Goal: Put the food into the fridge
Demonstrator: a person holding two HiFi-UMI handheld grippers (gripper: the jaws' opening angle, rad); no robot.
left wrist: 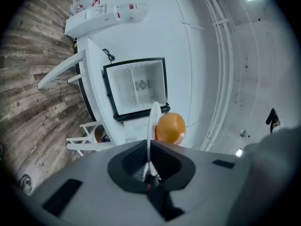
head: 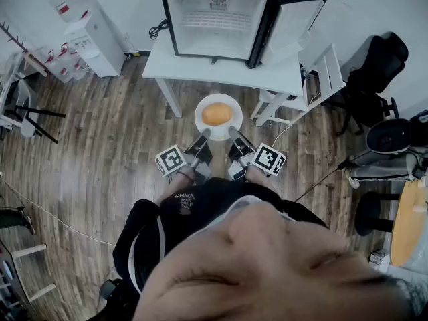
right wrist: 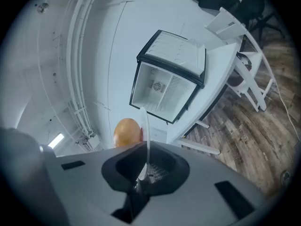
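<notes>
Clamped shut on the near rim of a white plate [head: 202, 109], the left gripper [left wrist: 150, 172] and right gripper [right wrist: 143, 175] each pinch it from their own side. A round orange food [head: 216, 114] sits on the plate. Farther off, the fridge [head: 214, 19] stands on a white table [head: 221, 72], its door [head: 294, 19] swung open to the right.

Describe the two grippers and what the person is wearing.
The left gripper and right gripper match: black-and-grey bodies narrowing to slim grey jaws, each with a white cube bearing black square markers on its outer side. Their own views show smooth grey housings around a dark recess. The person wears a black top with small white print.
</notes>
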